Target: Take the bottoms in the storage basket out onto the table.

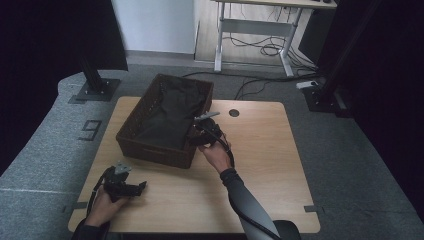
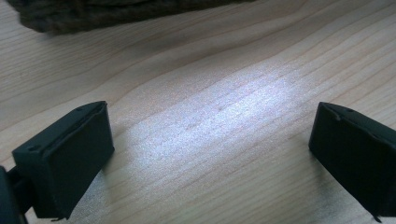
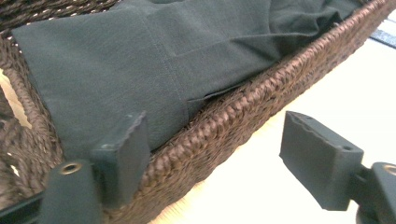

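Note:
A dark brown woven basket (image 1: 150, 150) stands on the left half of the wooden table (image 1: 260, 165), with a dark folded cloth (image 1: 170, 112) lying in it. My right gripper (image 1: 196, 134) is at the basket's right wall near its front corner. In the right gripper view its jaws straddle the woven rim (image 3: 261, 93), one inside over the cloth (image 3: 140, 56) and the other outside above the table. My right gripper (image 3: 215, 135) is open, its pads off the rim. My left gripper (image 1: 142, 187) rests near the table's front left, open over bare wood (image 2: 210, 149), with the basket's wall (image 2: 93, 14) ahead of it.
A round cable hole (image 1: 234, 112) sits near the table's far edge. A black stand's base (image 1: 95, 90) stands on the grey floor beyond the left corner. Farther back are a white desk frame (image 1: 255, 30) and loose cables (image 1: 270, 50).

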